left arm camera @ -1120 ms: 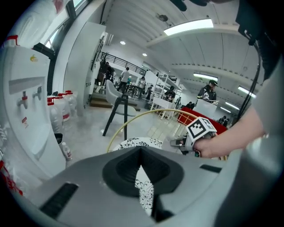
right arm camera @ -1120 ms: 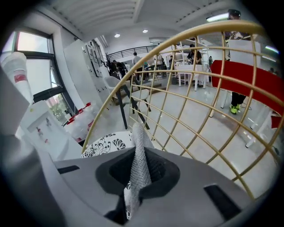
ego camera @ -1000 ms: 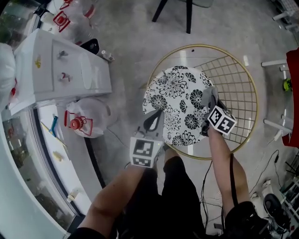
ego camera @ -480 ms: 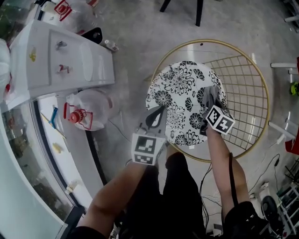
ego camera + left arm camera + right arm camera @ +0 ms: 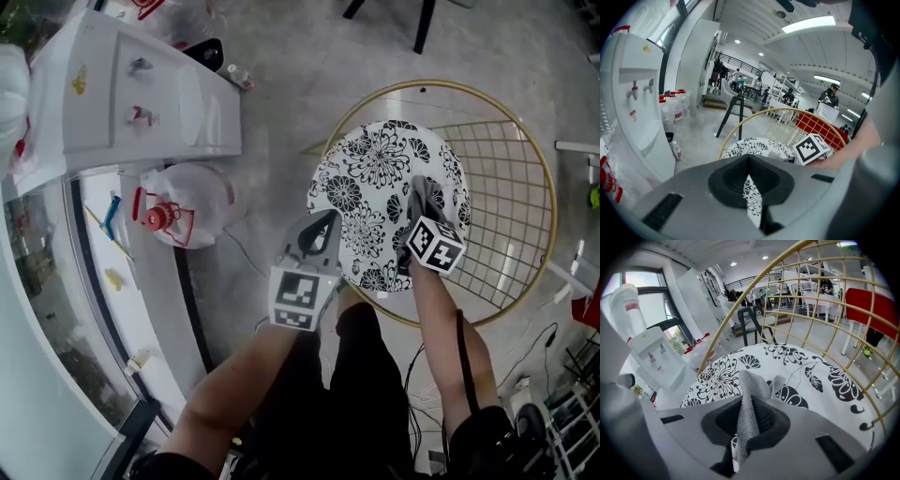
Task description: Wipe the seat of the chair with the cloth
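Grey woven cloth (image 5: pixel 749 397) is pinched in the right tongs (image 5: pixel 739 430), whose jaws clamp a fold of it while the free end flops forward onto the black-and-white flowered seat (image 5: pixel 370 183). From the head view, cloth and tongs sit on the right part of that round seat, inside the gold wire frame of the chair (image 5: pixel 506 178). The left tongs (image 5: pixel 751 190) hover at the seat's near-left edge, jaws pressed almost together with nothing between them, only a thin slit showing the flower pattern beyond. Far left on the floor (image 5: pixel 281 103) stand a white water dispenser (image 5: pixel 141 89) and, nearer, a red-capped water jug (image 5: pixel 183 211).
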`<state>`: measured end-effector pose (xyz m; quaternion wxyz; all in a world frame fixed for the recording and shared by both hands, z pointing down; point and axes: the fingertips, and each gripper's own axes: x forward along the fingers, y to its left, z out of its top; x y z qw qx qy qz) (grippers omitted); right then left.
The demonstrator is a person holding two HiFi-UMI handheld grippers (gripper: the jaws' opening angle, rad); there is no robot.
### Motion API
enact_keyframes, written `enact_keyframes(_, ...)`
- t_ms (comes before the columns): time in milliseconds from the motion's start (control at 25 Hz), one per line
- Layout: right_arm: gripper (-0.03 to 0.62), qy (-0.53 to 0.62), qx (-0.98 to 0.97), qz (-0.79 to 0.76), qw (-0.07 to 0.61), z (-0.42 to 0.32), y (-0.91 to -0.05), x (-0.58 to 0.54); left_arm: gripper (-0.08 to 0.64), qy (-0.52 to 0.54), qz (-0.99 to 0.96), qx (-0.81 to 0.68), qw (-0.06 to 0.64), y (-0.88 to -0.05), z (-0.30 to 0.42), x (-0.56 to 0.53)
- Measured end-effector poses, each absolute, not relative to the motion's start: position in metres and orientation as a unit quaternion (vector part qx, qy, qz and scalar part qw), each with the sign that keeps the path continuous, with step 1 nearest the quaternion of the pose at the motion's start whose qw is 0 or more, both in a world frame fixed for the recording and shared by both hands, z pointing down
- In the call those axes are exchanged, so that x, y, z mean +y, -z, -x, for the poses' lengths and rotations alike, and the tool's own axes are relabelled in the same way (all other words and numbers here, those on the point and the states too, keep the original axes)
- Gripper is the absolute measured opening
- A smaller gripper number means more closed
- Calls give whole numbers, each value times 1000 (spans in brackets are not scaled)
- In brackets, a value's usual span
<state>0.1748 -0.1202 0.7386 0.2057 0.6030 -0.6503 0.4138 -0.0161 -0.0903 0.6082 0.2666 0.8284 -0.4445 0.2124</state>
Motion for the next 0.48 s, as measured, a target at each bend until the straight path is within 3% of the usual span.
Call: enact_keyframes(480, 25, -425, -678, -565, 204, -115, -747, -118, 6, -209, -813, -470, 272, -614, 50, -83)
